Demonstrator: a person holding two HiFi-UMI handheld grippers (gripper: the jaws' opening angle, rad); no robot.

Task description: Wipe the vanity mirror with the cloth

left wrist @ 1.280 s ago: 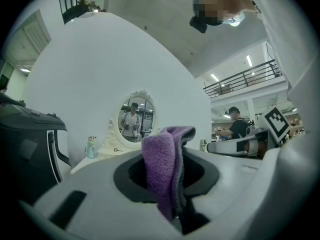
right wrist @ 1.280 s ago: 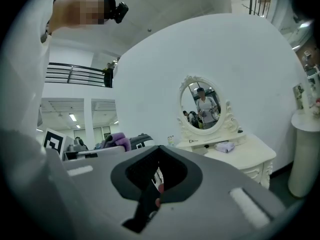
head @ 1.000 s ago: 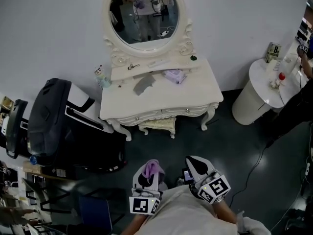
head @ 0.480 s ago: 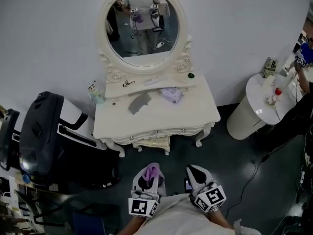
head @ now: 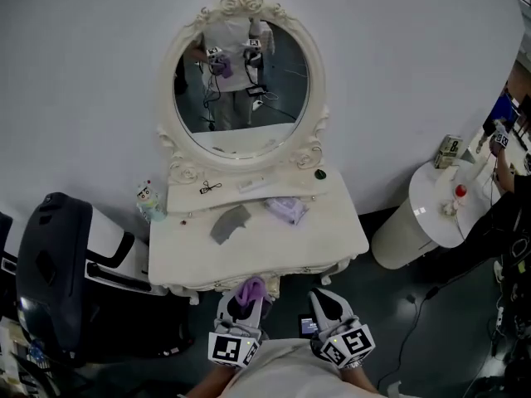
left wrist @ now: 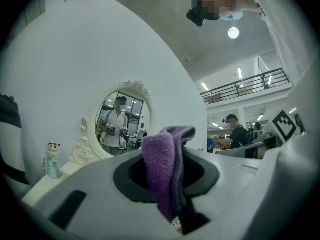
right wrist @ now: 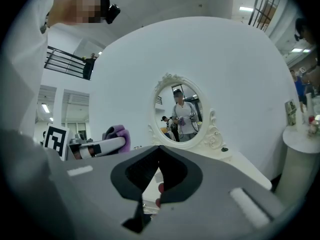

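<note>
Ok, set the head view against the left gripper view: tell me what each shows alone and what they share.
Head view only: the grey cloth and a pale lilac item lying on the vanity top, and the dark floor. Left gripper view only: the ceiling lamp and the balcony railing high behind. Both: the vanity mirror, the small figurine beside it, and the purple cloth clamped in the left gripper.

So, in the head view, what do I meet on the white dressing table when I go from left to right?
small figurine → grey cloth → pale purple bundle → small dark round thing
</note>
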